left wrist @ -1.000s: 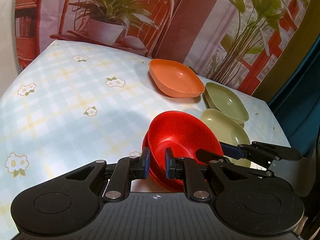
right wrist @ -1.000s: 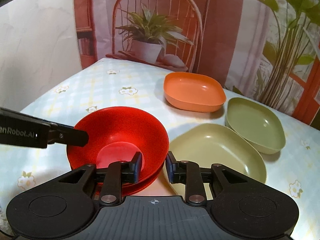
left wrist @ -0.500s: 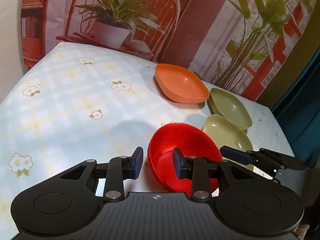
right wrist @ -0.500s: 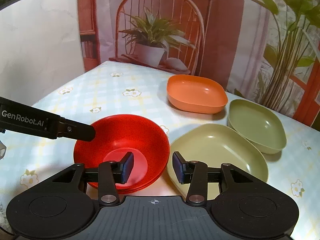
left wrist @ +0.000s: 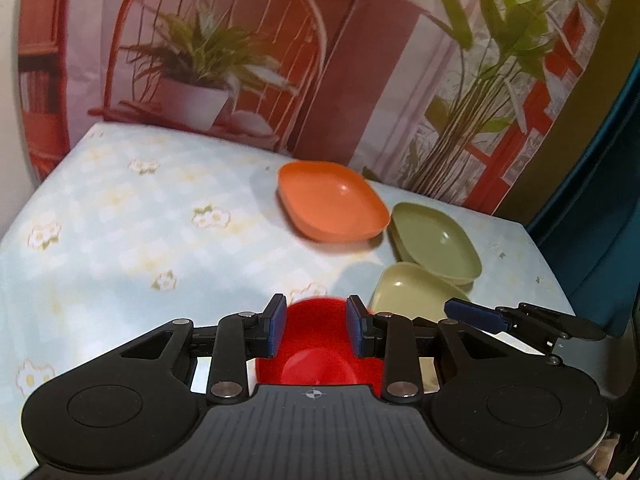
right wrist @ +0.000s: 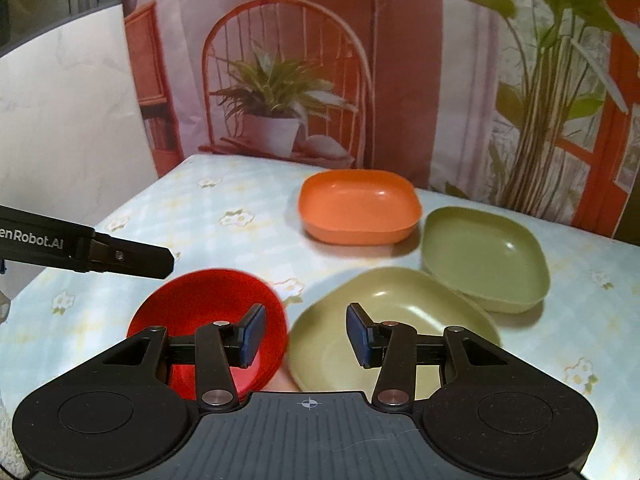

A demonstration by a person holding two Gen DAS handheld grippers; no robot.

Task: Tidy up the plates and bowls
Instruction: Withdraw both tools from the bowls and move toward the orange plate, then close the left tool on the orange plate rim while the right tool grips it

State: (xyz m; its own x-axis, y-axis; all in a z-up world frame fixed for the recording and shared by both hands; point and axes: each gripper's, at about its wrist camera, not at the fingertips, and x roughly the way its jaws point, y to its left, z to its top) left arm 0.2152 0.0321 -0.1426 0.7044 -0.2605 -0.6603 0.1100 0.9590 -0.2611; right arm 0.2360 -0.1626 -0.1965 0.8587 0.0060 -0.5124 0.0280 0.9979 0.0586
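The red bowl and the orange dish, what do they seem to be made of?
The red bowl looks like plastic or melamine, matt: flat even colour, hardly any shine. The orange dish looks the same sort, slightly glossier, with soft highlights inside and thick rounded edges. Glazed ceramic cannot be ruled out.

Parted right hand-held gripper above red bowls, olive dish alongside.
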